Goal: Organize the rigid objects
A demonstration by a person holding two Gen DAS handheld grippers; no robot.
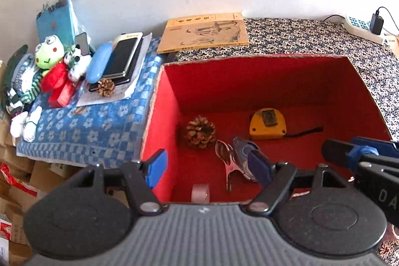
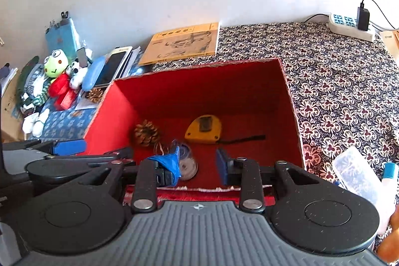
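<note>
An open red box (image 1: 261, 81) (image 2: 199, 89) stands on the patterned table. On its floor lie a pine cone (image 1: 200, 132) (image 2: 146, 132), a yellow tape measure (image 1: 268, 124) (image 2: 204, 129), a metal clip (image 1: 225, 161) and a clear tape roll (image 1: 200, 192). A clear round disc (image 2: 187, 163) lies by the near wall. My left gripper (image 1: 208, 167) hangs open and empty over the box's near-left corner. Over the near edge, my right gripper (image 2: 197, 165) is open too, with nothing between its fingers. A second pine cone (image 1: 106, 87) (image 2: 95, 94) rests on papers left of the box.
Left of the box, a blue checked cloth (image 1: 87, 131) carries a stack of phones (image 1: 122, 57), a blue case (image 1: 98, 61) and plush toys (image 1: 47, 54). A yellow book (image 1: 204, 33) lies behind the box. A power strip (image 2: 349, 25) sits far right, a clear plastic container (image 2: 354, 171) near right.
</note>
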